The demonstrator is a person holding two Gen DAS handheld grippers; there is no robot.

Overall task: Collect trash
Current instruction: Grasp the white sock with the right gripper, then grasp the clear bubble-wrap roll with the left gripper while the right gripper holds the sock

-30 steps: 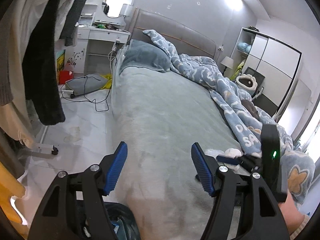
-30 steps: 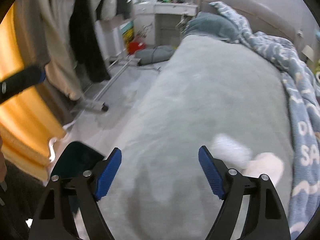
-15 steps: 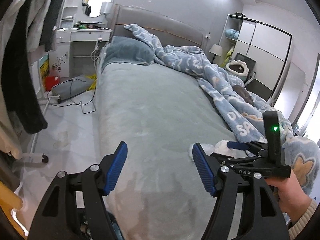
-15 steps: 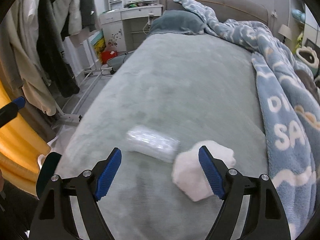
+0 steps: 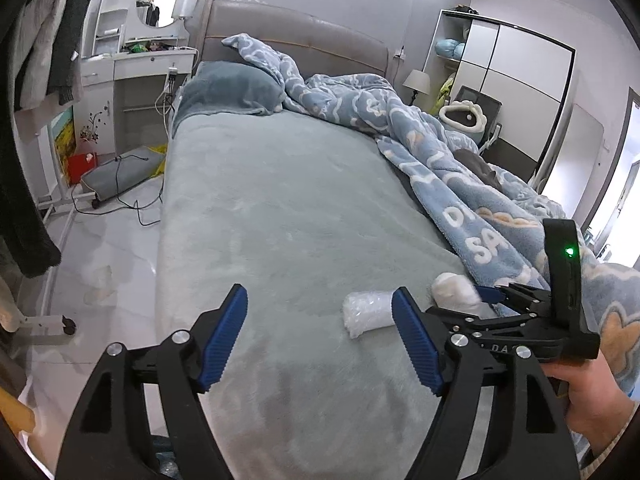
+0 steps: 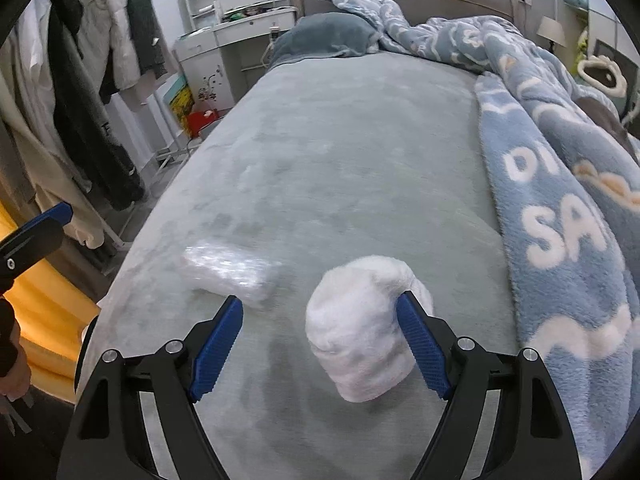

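A fluffy white wad (image 6: 360, 332) lies on the grey-green bed (image 6: 340, 160), between the open jaws of my right gripper (image 6: 320, 340), close to the right finger. It also shows in the left wrist view (image 5: 454, 290). A crinkled clear plastic wrapper (image 6: 230, 272) lies left of it, just beyond the left fingertip; it also shows in the left wrist view (image 5: 368, 312). My left gripper (image 5: 320, 336) is open and empty above the bed's near end. My right gripper shows at the right of that view (image 5: 496, 300).
A blue patterned blanket (image 6: 560, 200) is bunched along the bed's right side. A pillow (image 5: 232, 88) lies at the head. Hanging clothes (image 6: 92, 100) and a rack stand left of the bed. A dressing table (image 5: 136, 64), cables and a grey pad (image 5: 120, 172) are on the floor side.
Both grippers have moved forward over the bed. The white wad now sits between my right gripper's open jaws, and the wrapper is nearer its left finger.
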